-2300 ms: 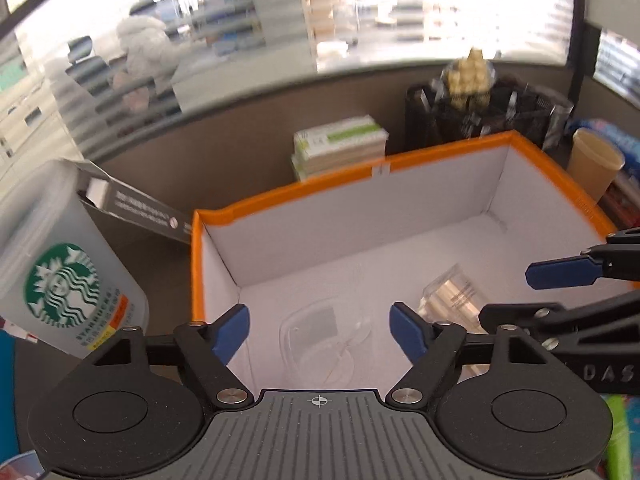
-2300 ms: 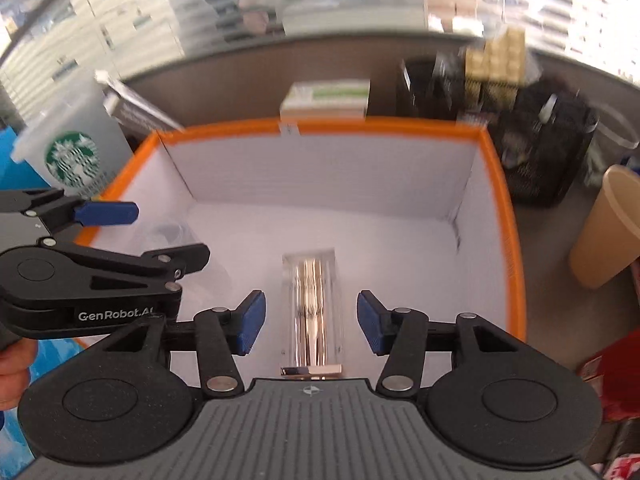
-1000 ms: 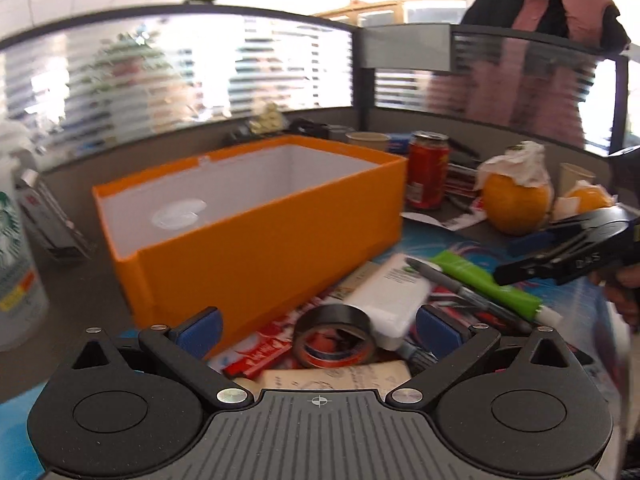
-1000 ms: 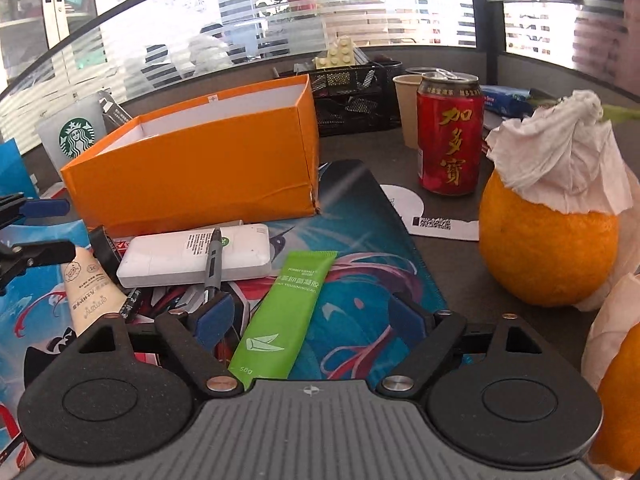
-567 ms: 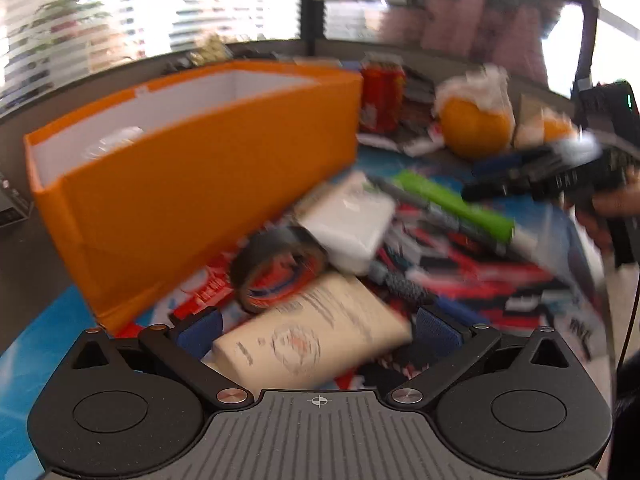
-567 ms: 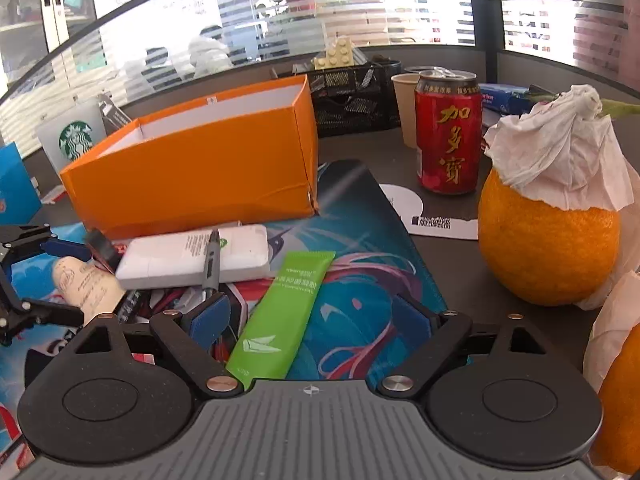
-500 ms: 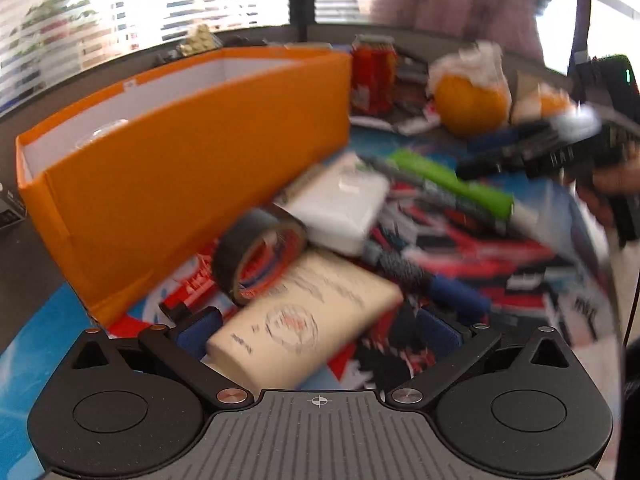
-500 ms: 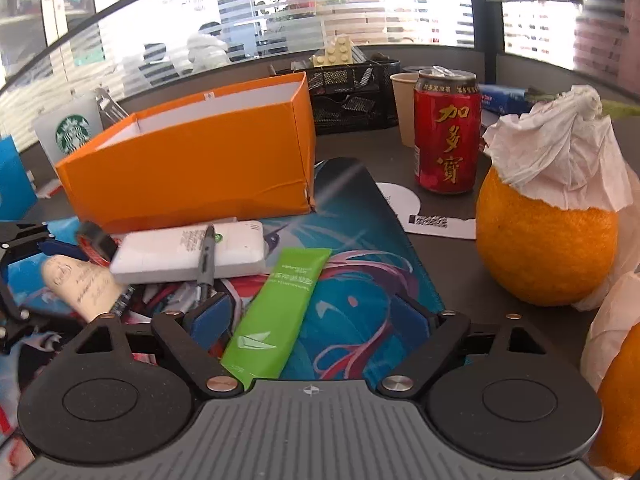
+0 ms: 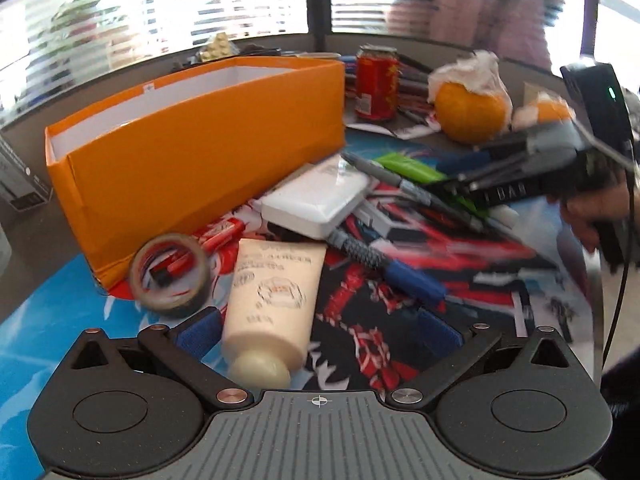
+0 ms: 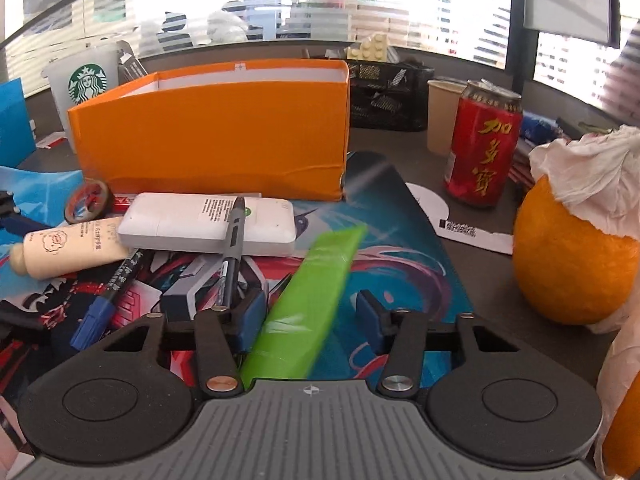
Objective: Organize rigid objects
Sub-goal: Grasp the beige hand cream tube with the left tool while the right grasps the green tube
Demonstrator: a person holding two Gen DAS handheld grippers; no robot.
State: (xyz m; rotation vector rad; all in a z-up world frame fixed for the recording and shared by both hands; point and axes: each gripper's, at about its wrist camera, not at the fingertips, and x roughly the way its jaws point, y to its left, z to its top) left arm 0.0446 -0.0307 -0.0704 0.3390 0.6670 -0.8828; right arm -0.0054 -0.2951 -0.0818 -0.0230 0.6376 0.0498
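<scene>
Most of the sorting looks undone: the orange cardboard box [image 10: 212,136] sits at the back of the mat and its inside can't be seen from down here, while the pile in front of it is all loose. The left gripper [image 9: 318,332] has its jaws spread wide around the capped end of a soft cream-coloured lotion tube [image 9: 274,300], not squeezing it. The right gripper [image 10: 308,316] has jaws spread either side of a flat glossy green sachet [image 10: 316,280], which looks blurred. Also waiting: a smooth white power bank [image 10: 208,224] with a black pen [image 10: 232,248] across it, a tape roll [image 9: 170,276], a blue-capped marker [image 9: 384,264]. Off the glossy printed mat [image 10: 408,264]: red can [image 10: 482,152], tissue-topped orange [image 10: 572,252].
</scene>
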